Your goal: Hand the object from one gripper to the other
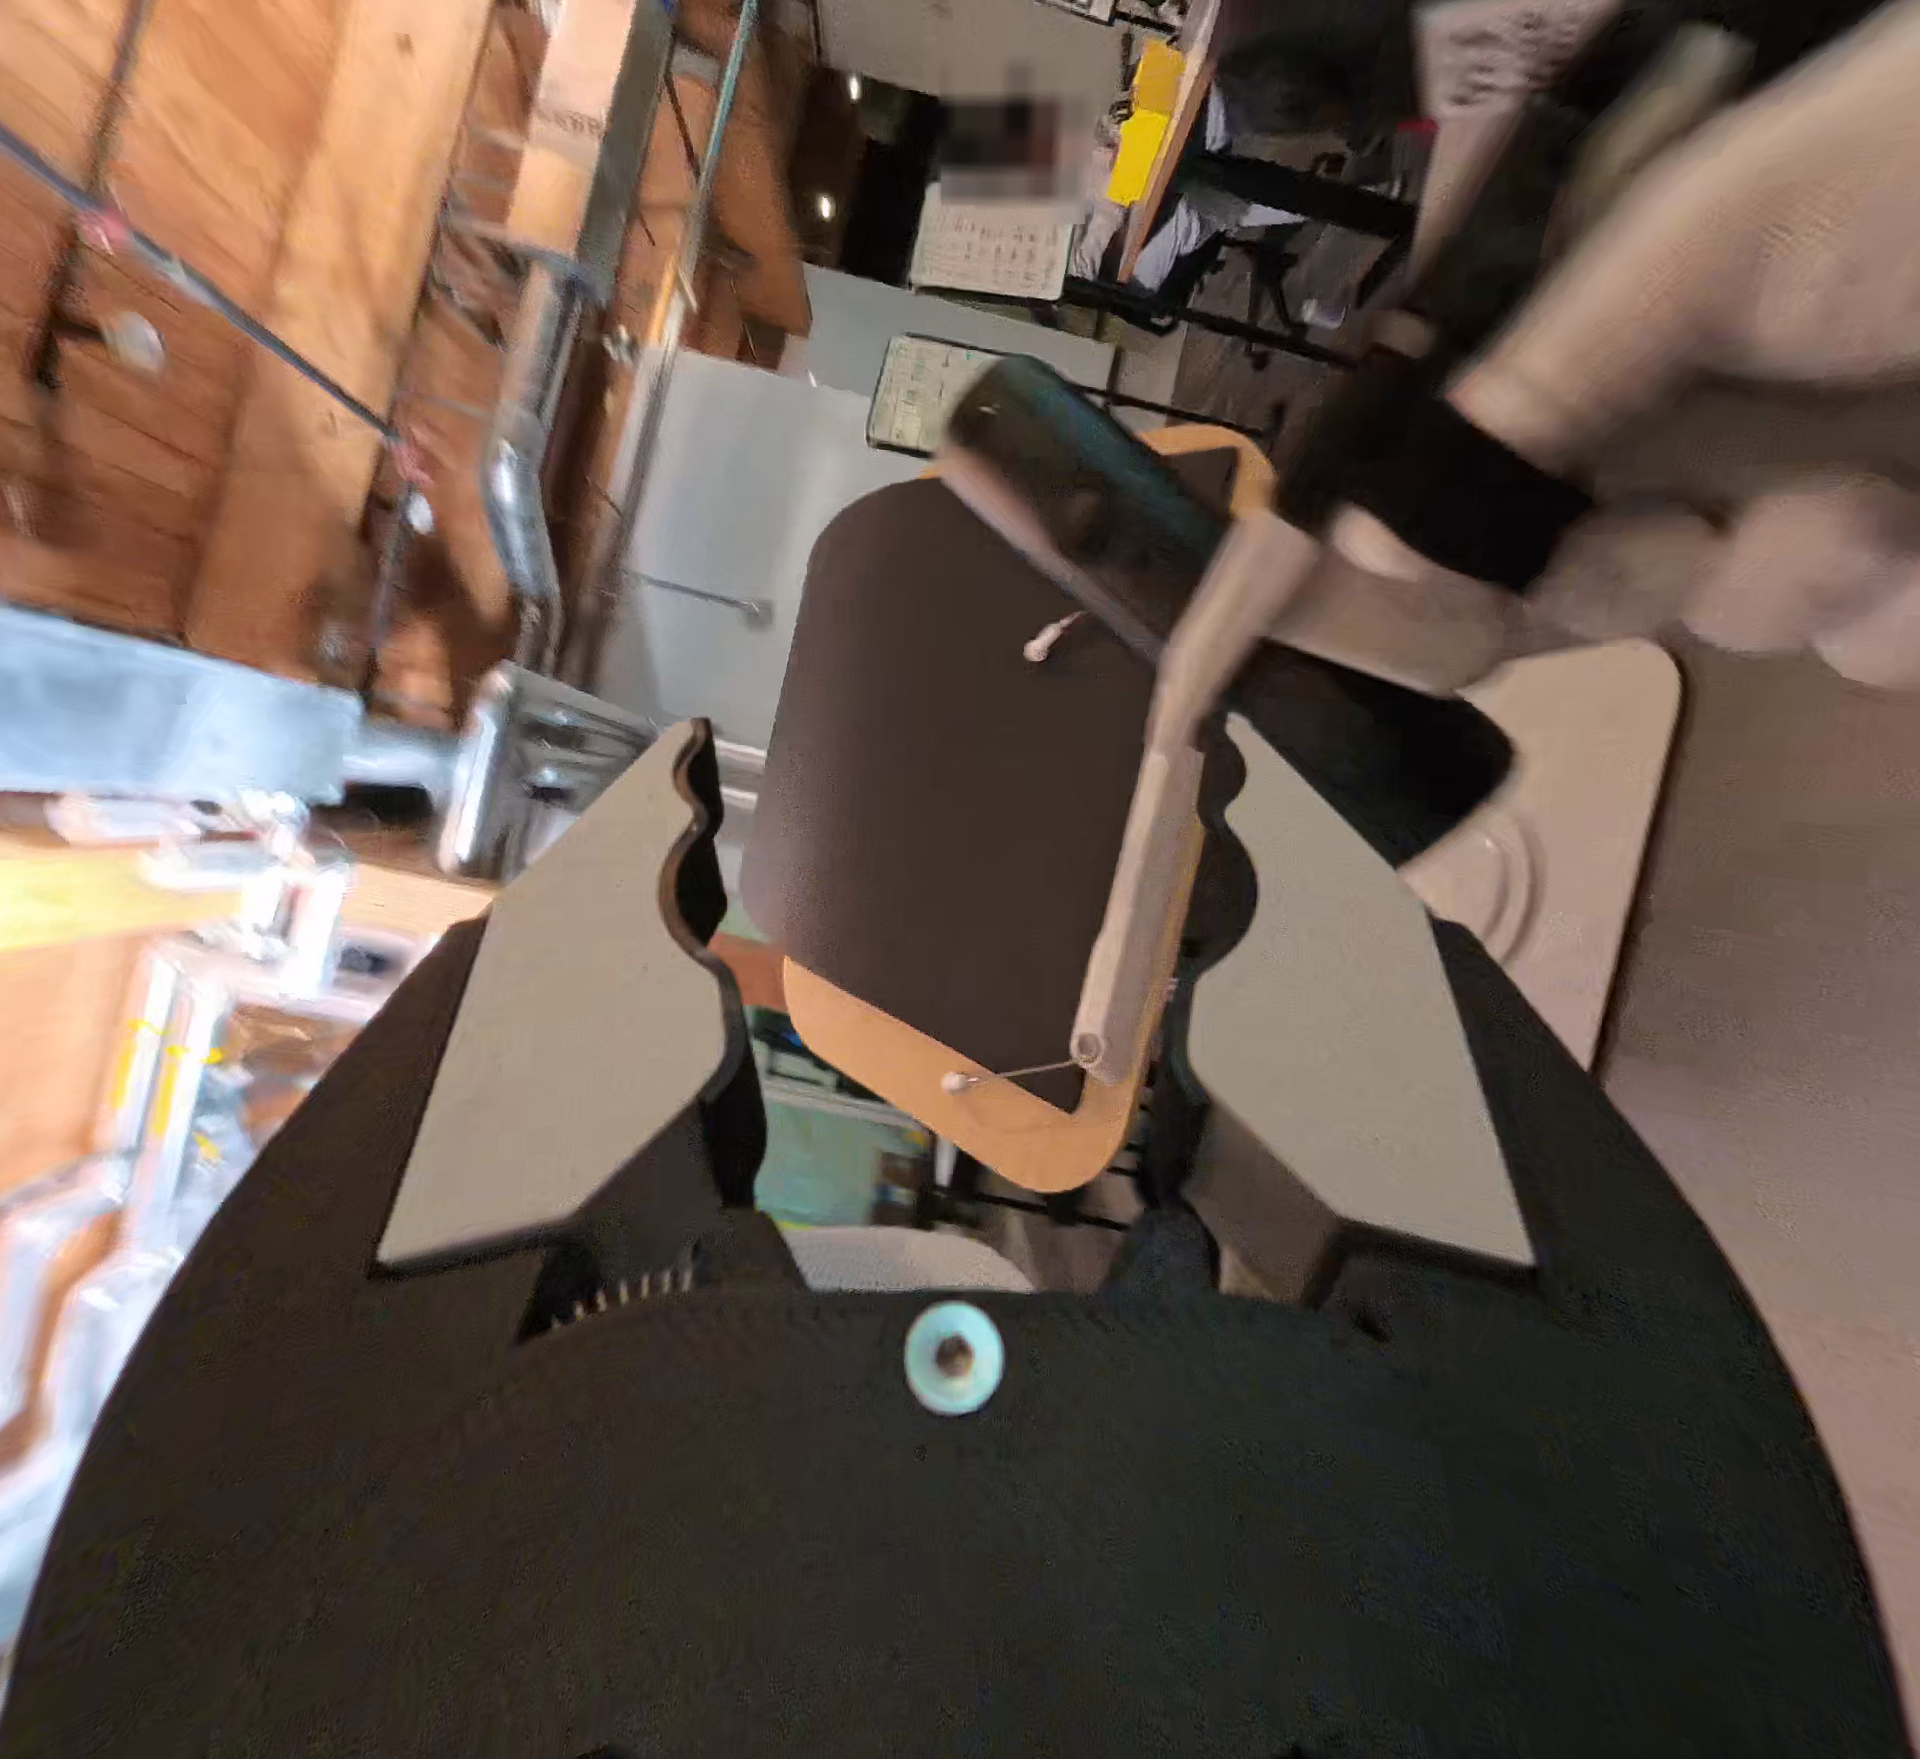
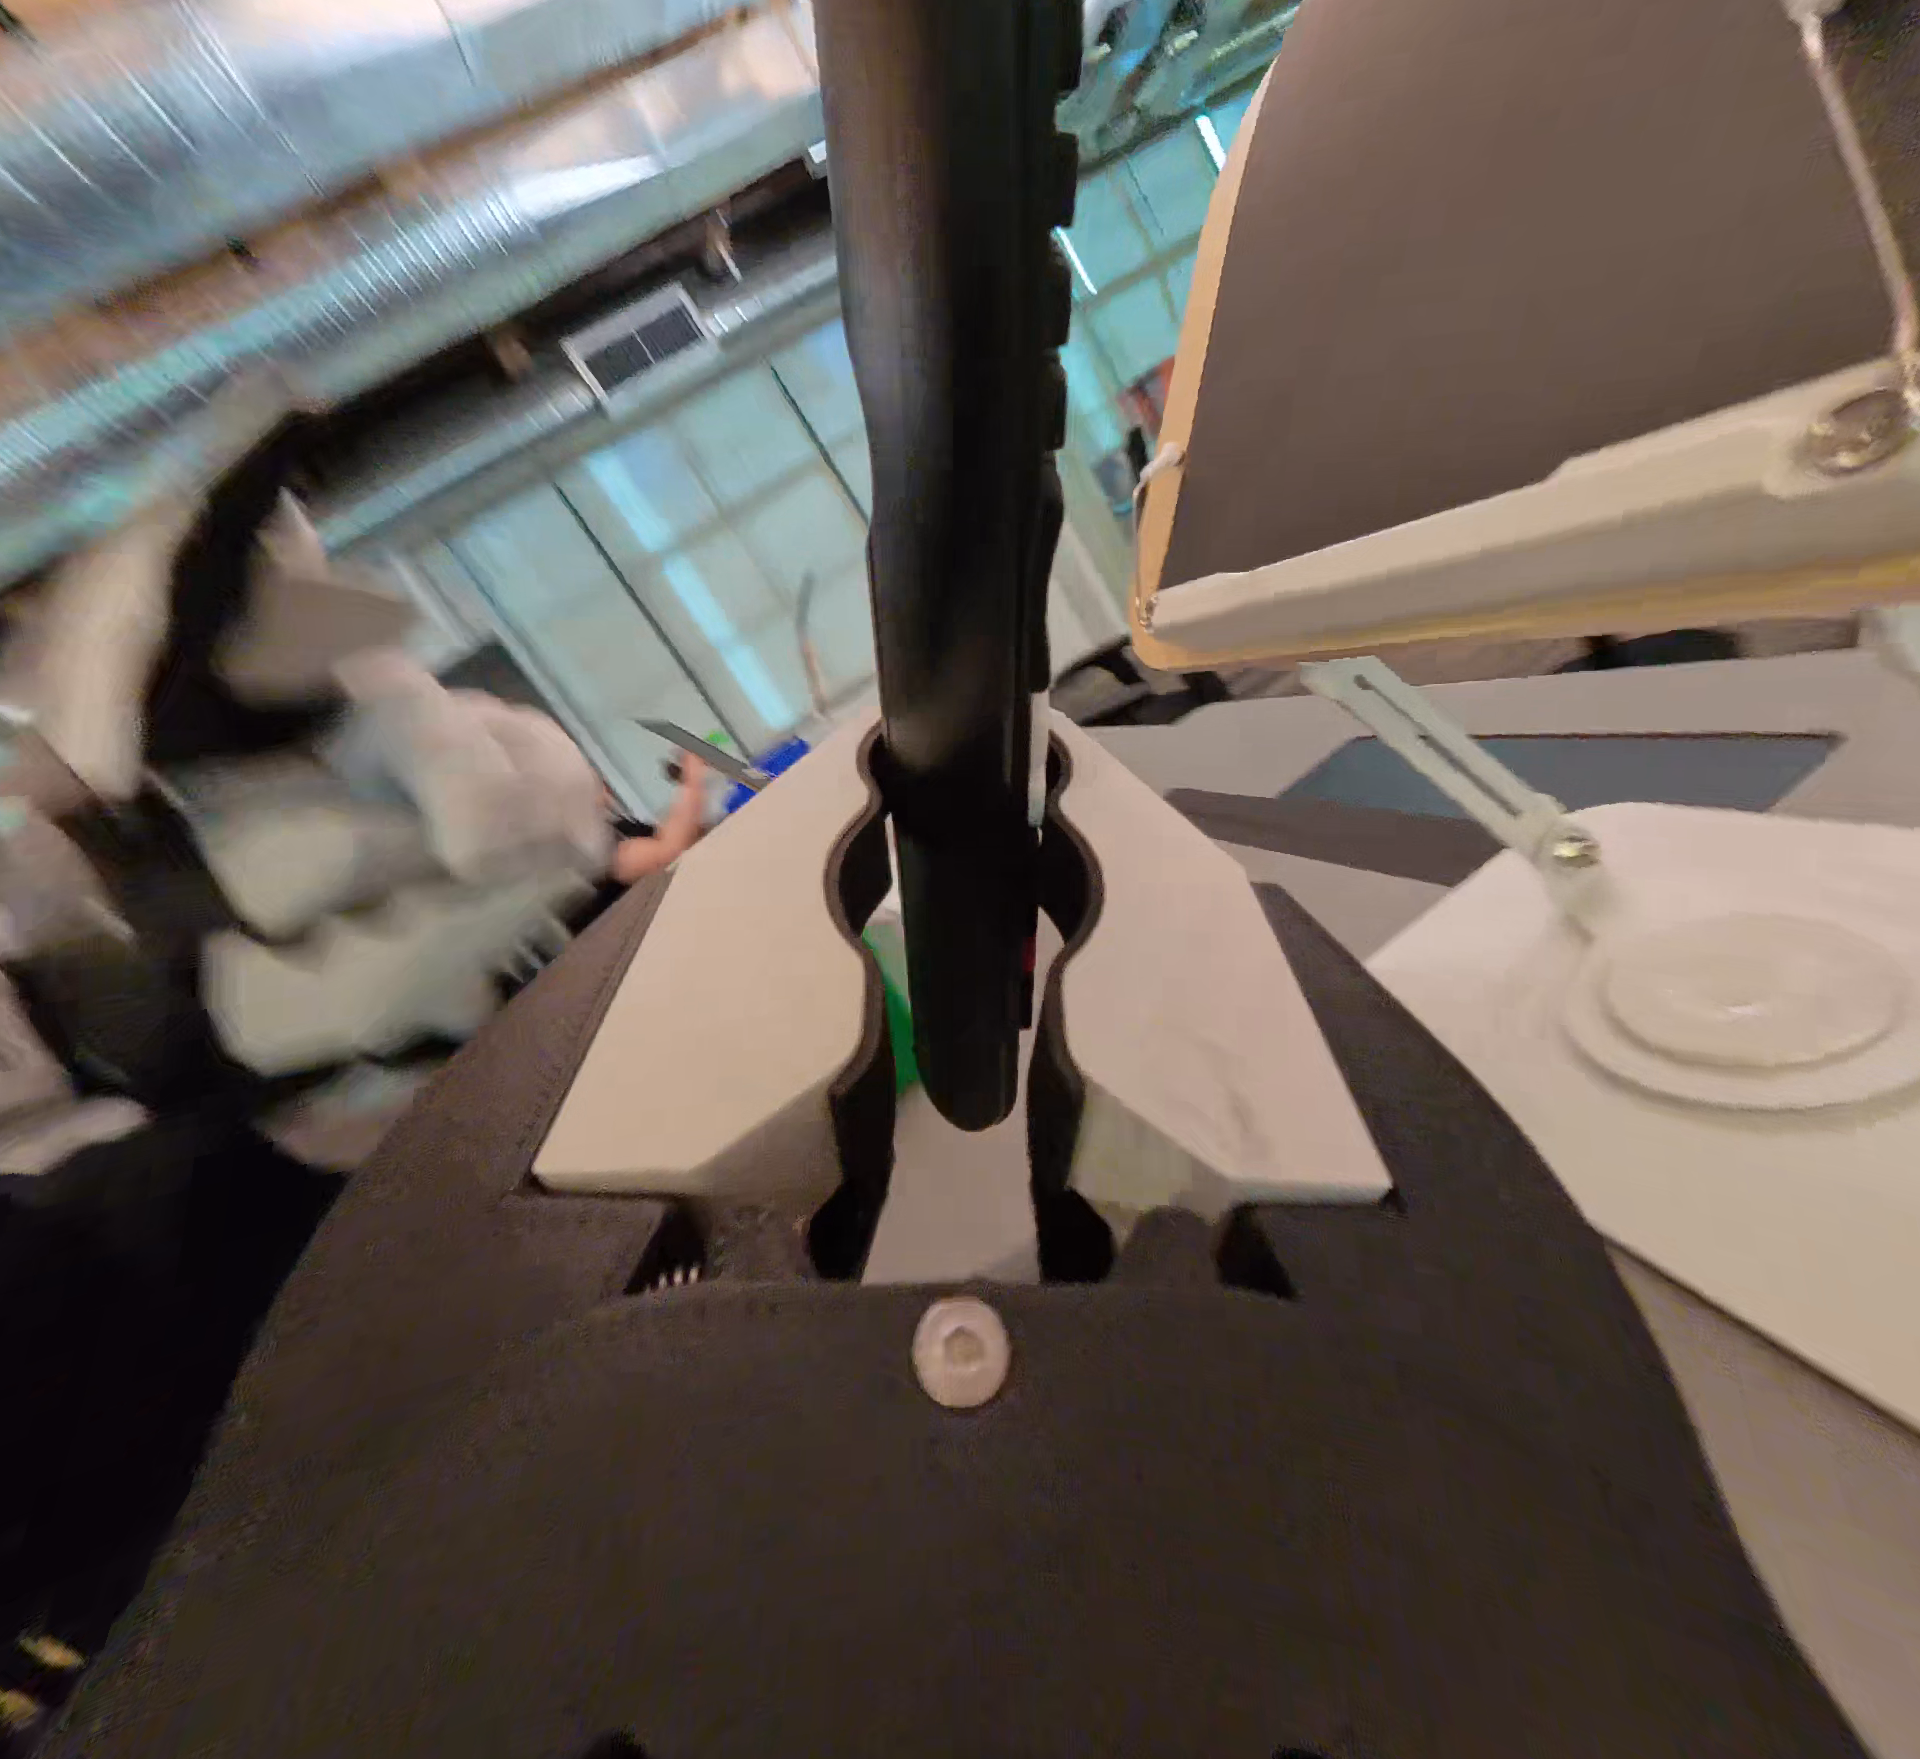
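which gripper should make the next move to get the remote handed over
The left gripper. It is open and empty, while the right gripper is already shut on the black remote. In the left wrist view the remote sits ahead of the open jaws, so closing in seems the sensible move.

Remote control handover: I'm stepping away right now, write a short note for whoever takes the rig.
Right gripper: shut on the black remote control, gripping near one end; the rest sticks out ahead.
Left gripper: open, empty, not touching the remote.
Done: the remote is lifted and held.
Left: bring the left gripper onto the free end, close it, then open the right one.
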Motion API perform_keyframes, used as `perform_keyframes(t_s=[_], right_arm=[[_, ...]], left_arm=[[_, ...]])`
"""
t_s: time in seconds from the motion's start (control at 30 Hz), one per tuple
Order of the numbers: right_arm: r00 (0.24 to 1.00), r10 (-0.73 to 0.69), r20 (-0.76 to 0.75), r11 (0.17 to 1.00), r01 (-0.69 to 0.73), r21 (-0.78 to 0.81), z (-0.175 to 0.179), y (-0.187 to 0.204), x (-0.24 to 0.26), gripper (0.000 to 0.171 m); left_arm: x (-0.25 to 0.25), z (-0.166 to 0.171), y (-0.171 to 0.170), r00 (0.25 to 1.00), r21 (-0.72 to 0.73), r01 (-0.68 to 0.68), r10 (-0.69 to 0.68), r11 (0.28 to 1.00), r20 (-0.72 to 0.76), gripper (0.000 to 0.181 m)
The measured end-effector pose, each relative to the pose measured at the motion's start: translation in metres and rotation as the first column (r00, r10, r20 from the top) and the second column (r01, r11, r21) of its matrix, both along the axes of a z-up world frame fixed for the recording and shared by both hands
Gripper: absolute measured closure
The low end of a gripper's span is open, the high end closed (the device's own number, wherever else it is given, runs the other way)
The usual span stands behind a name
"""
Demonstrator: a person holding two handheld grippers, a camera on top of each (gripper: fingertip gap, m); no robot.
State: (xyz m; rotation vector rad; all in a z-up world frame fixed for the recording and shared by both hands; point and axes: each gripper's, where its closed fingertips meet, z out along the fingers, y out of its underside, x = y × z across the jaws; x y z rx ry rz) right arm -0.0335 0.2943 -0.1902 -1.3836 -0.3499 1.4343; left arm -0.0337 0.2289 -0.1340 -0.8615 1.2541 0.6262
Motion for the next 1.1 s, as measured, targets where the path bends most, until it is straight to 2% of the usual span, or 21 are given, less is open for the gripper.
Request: perform_keyframes(t_s=[0.13, 0.3, 0.47, 0.6, 0.7, 0.83, 0.93, 1.03, 1.1], right_arm=[[0.975, 0.098, -0.198, 0.982, -0.127, -0.141, 0.001, 0.002, 0.005, 0.150], [0.945, 0.139, -0.296, 0.954, -0.208, -0.214, 0.001, 0.002, 0.003, 0.150], [0.913, 0.234, -0.334, 0.909, -0.327, -0.258, -0.004, -0.008, -0.014, 0.151], [0.911, 0.239, -0.336, 0.898, -0.339, -0.280, -0.007, -0.009, -0.017, 0.150], [0.906, 0.260, -0.333, 0.888, -0.360, -0.287, -0.010, -0.011, -0.021, 0.145], [0.921, 0.279, -0.271, 0.889, -0.355, -0.289, -0.013, -0.014, -0.028, 0.107], [0.935, 0.277, -0.221, 0.905, -0.331, -0.268, -0.018, -0.008, -0.019, 0.097], [0.968, 0.242, -0.070, 0.944, -0.251, -0.215, -0.031, -0.001, -0.007, 0.099], [0.967, 0.239, 0.085, 0.963, -0.225, -0.148, -0.042, -0.002, -0.002, 0.106]], left_arm=[[0.000, -0.059, 0.014, 0.991, 0.092, -0.011, 0.023, 0.996, -0.130, 0.091], [0.004, -0.094, 0.027, 0.979, 0.181, 0.034, 0.004, 0.983, -0.205, 0.099], [0.013, -0.100, 0.031, 0.974, 0.250, 0.040, 0.019, 0.968, -0.228, 0.127], [0.013, -0.095, 0.032, 0.973, 0.257, 0.038, 0.024, 0.966, -0.232, 0.149], [0.017, -0.088, 0.027, 0.974, 0.173, 0.064, -0.023, 0.983, -0.225, 0.157], [0.016, -0.083, 0.027, 0.965, 0.049, 0.058, -0.043, 0.997, -0.260, 0.160], [0.008, -0.075, 0.021, 0.962, -0.082, 0.056, -0.076, 0.995, -0.264, 0.160], [-0.005, -0.068, 0.014, 0.950, -0.244, 0.045, -0.117, 0.969, -0.289, 0.160], [-0.021, -0.066, 0.014, 0.941, -0.397, -0.015, -0.122, 0.918, -0.317, 0.160]])
